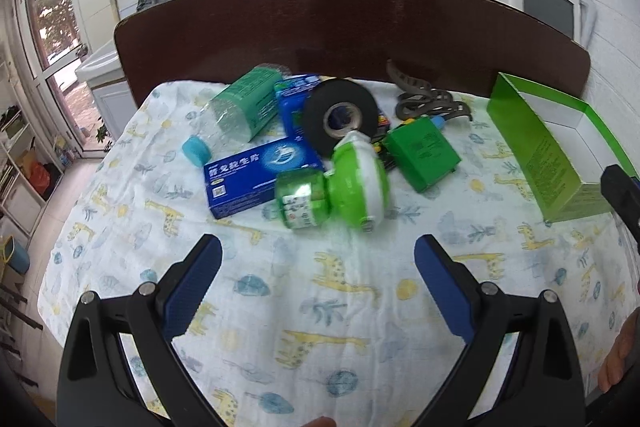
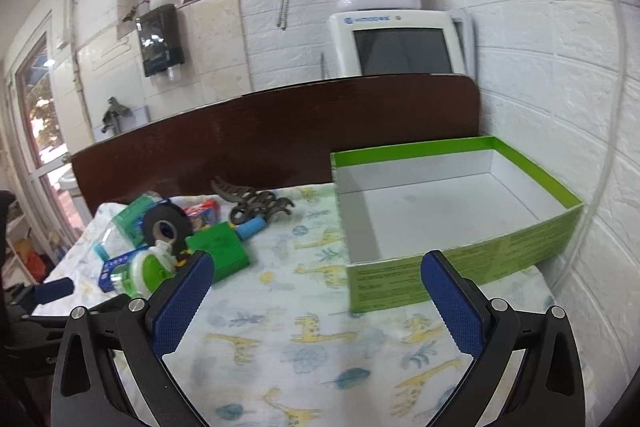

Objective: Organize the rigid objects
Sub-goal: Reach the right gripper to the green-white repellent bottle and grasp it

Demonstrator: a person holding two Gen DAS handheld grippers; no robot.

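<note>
Both grippers spread wide and empty over the giraffe-print cloth (image 1: 320, 307); clutter piled mid-table, green box at the right.

We see the left gripper (image 1: 318, 253) held above bare cloth, jaws far apart, just short of the pile. Nearest to it is the green-and-white plug-in device (image 1: 352, 183), lying on its side against the blue medicine box (image 1: 256, 179). Behind those the black tape roll (image 1: 340, 117) leans on a second blue box (image 1: 292, 99), with the clear bottle (image 1: 240, 107) tipped over at left, blue cap toward us. A small green box (image 1: 424, 153) sits right of the tape; the dark hair claw (image 1: 424, 99) lies behind it. Our right gripper (image 2: 316, 279) is likewise wide apart, holding nothing, just in front of the open green box (image 2: 460, 259), whose white inside is empty.
</note>
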